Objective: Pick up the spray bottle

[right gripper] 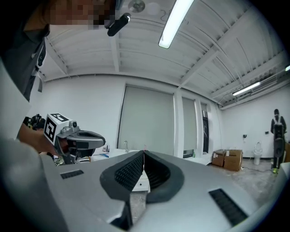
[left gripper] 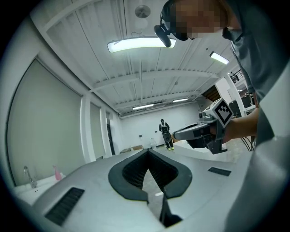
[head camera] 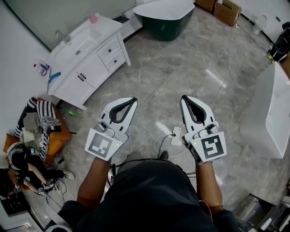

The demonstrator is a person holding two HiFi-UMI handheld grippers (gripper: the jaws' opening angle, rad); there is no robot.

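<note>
**A:** Jaw status?

**B:** Both closed. My left gripper (head camera: 132,99) has its tips touching, with nothing between them. My right gripper (head camera: 184,97) is the same: tips pressed together, holding nothing. They point level, side by side above the marble floor (head camera: 181,68).

**A:** Any readable text?

**B:** Just black-and-white square patterns on my marker cubes (head camera: 100,145). The print on the cardboard boxes (head camera: 226,11) is too small to read.

**A:** Where's the spray bottle?

**B:** The one bottle I can make out is a pink bottle (head camera: 93,18). It stands upright on the white vanity (head camera: 90,68), at the far end of the counter, past the sink (head camera: 81,44). The faucet (head camera: 61,35) is on the wall side of that sink. I can't tell whether the bottle's top is a trigger head. In the head view it's up and left of my left jaws, well apart, with open floor and the vanity front between us. In the left gripper view it sits low at the far left edge, just beside the faucet and well off the jaw line.

**A:** Containers?

**B:** A dark green bathtub (head camera: 165,18) with a white inside stands beyond the vanity. A white tub (head camera: 272,118) is at the right edge. I can't see what's in the boxes.
</note>
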